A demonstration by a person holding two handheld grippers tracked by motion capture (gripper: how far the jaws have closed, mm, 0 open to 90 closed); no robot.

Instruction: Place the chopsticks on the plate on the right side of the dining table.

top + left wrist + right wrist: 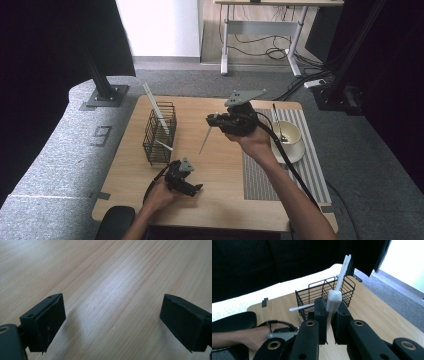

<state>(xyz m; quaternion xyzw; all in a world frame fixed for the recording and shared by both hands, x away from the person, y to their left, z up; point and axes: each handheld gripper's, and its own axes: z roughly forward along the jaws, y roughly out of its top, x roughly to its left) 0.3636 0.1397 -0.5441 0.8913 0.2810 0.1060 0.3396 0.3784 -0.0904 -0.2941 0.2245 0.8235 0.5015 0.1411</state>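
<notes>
Clamped between the fingers of the right gripper [214, 120] is a white plastic utensil [205, 140], seen from the high view hanging down and slightly leftward from the fingers, above the middle of the wooden bench [220, 185] and clear of its surface. In the right gripper view the utensil's broad end [333, 300] is seen pinched between the two pads, which are closed tightly on it. A black wire basket [160, 132] is noted on the left part of the bench, near the utensil but apart from it; two white utensils are already held in it, one upright [152, 102] and leaning over the rim, one poking through the side mesh [164, 145]. The left gripper [196, 188] is held low over the near edge of the bench, its fingers [47, 325] standing wide apart with bare wood between them. A white cup [287, 134] with a spoon is recorded on a saucer on the striped mat [260, 180] at the right.
</notes>
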